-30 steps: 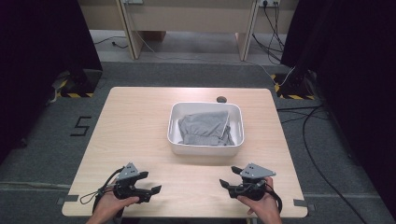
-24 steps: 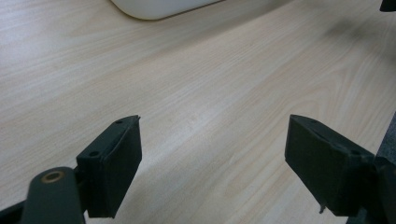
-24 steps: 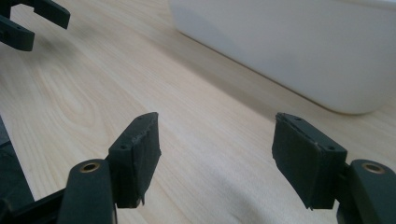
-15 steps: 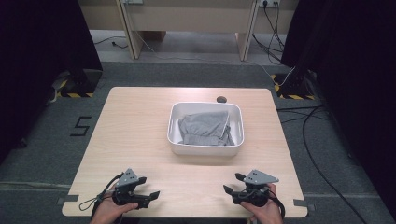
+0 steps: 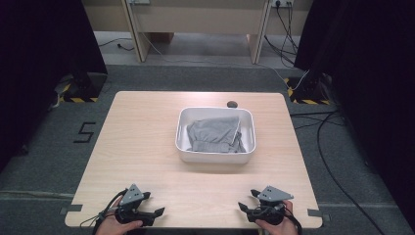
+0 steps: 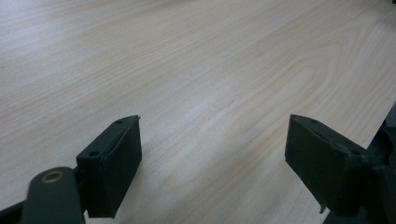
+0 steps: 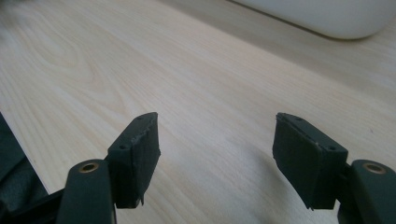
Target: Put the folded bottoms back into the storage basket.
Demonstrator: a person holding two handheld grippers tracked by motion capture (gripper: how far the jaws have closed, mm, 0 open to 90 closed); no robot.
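The grey folded cloth (image 5: 214,133) lies in the white tub (image 5: 215,157) mid-bench, ahead of both tools. The right tool (image 5: 248,209) is slightly nearer than the left tool (image 5: 153,214); both gape, holding nothing.

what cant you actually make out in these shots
- Grey cloth in the white bin, high view: its folds hide what garment it is and anything under it.
- Small dark round thing behind the bin, high view: too small to identify.
- Bin, right gripper view: cut off by the top edge, contents unseen.
- Person's hands, high view: cut off by the bottom edge behind the left gripper and right gripper.
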